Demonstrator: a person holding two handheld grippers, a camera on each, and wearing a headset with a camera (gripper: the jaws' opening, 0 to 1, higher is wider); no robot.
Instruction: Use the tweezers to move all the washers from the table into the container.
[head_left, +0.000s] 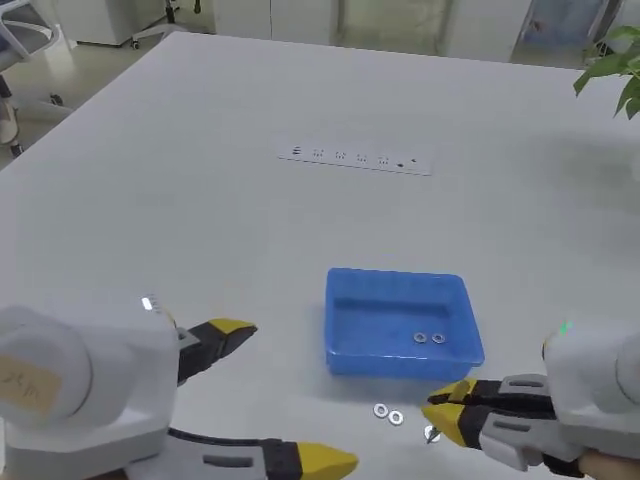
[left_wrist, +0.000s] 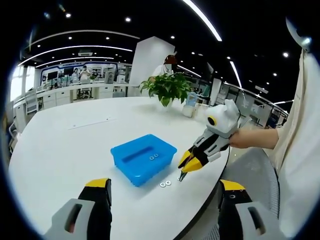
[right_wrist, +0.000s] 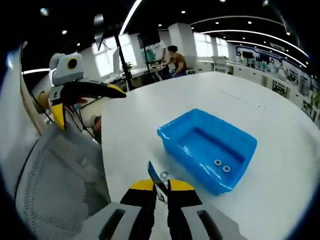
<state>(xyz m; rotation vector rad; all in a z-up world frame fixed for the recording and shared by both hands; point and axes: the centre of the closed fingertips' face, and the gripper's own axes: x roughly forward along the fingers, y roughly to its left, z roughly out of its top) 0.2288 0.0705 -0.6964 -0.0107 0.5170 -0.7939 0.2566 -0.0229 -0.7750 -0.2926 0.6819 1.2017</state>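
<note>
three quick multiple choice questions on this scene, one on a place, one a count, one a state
1. Where do the loose washers lie?
A) on the table just outside the container's near wall
B) stacked on its rim
C) at the table's far edge

2. How many washers lie inside the container?
A) none
B) two
C) five

3. How is the left gripper?
A) shut on tweezers
B) shut on a washer
C) open, holding nothing

Answers: 1 A, they sit before the blue wall; 2 B, a pair rests on its floor; 3 C, its jaws stand wide apart.
</note>
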